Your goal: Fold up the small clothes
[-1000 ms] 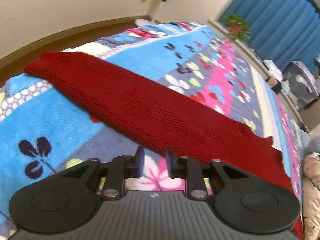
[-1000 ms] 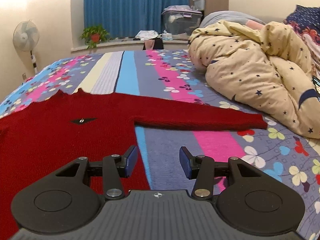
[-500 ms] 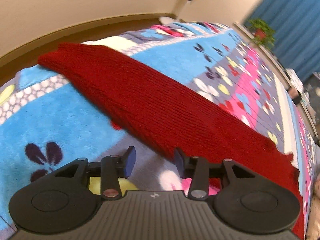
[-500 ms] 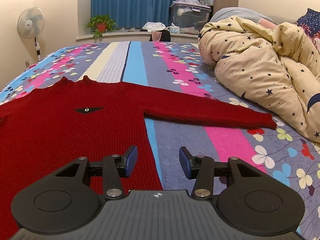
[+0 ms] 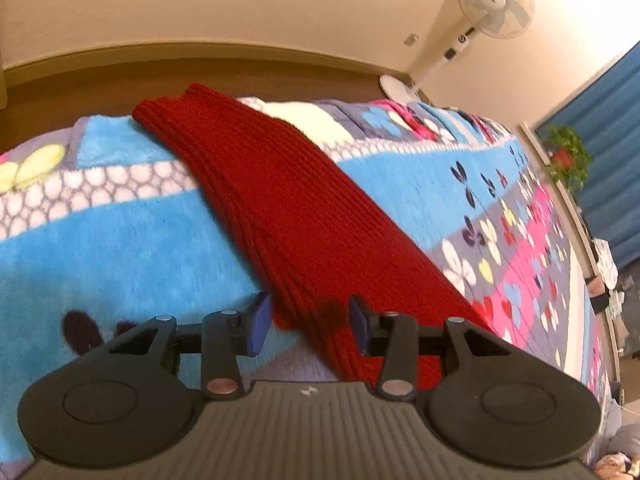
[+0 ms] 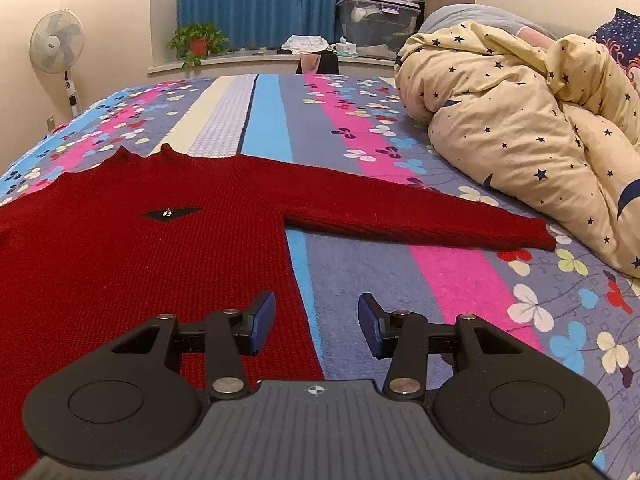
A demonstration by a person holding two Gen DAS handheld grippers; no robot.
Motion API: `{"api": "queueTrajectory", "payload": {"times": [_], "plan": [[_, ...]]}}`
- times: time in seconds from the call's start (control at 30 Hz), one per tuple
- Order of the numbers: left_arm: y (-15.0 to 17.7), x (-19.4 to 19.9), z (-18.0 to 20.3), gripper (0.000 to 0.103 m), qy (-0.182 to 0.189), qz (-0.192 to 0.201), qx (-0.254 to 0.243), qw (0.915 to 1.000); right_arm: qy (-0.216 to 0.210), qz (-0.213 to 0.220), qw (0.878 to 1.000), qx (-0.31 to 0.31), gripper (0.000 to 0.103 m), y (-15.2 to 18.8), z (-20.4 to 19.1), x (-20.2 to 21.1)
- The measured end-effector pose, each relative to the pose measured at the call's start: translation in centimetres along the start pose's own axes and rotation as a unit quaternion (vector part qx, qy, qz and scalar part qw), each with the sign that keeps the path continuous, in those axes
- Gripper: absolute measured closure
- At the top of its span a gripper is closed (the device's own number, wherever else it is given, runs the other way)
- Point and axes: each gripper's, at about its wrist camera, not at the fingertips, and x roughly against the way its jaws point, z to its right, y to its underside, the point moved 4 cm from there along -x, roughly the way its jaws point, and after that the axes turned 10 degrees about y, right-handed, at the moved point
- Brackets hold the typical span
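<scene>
A red knit sweater (image 6: 120, 240) lies flat on the flowered bedspread (image 6: 440, 280), its right sleeve (image 6: 420, 216) stretched toward the duvet. In the left wrist view its left sleeve (image 5: 288, 208) runs to a cuff near the bed's edge. My left gripper (image 5: 306, 322) is open, its jaws on either side of the sleeve's near edge, just above it. My right gripper (image 6: 316, 322) is open and empty, low over the sweater's right side edge.
A cream star-print duvet (image 6: 540, 128) is heaped on the right of the bed. A standing fan (image 5: 476, 12) stands on the floor past the bed's edge, also in the right wrist view (image 6: 58, 48). A potted plant (image 6: 198, 42) and storage boxes (image 6: 376, 20) line the far window ledge.
My left gripper has opened wider and moved along the sleeve toward the cuff, turning toward the wall. My right gripper has moved slightly forward over the sweater's edge, still open.
</scene>
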Motion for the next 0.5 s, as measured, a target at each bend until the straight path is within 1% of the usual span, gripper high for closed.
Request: {"api": "queueTrajectory", "payload": {"times": [0.13, 0.17, 0.23, 0.3, 0.4, 0.5], "plan": [[0.0, -0.5, 0.7, 0.056, -0.008, 0.011, -0.019, 0.9997, -0.003, 0.000, 1.000, 0.008, 0.055, 0.0, -0.3, -0.2], [0.1, -0.6, 0.9, 0.059, -0.010, 0.013, -0.023, 0.9996, -0.003, 0.000, 1.000, 0.010, 0.055, -0.1, -0.4, -0.3], [0.1, -0.7, 1.2, 0.072, -0.019, 0.020, -0.033, 0.9991, -0.003, 0.000, 1.000, 0.017, 0.055, -0.1, -0.7, -0.4], [0.1, -0.8, 1.7, 0.082, -0.030, 0.024, -0.045, 0.9983, -0.001, 0.005, 1.000, 0.030, 0.055, -0.1, -1.2, -0.5], [0.0, -0.3, 3.1, 0.086, -0.034, 0.039, -0.076, 0.9958, -0.002, 0.023, 0.998, 0.061, 0.057, -0.2, -2.5, -0.1], [0.2, 1.5, 5.8, 0.088, -0.021, 0.072, -0.130, 0.9887, -0.014, 0.032, 0.996, 0.088, 0.065, -0.2, -3.6, 0.1]]}}
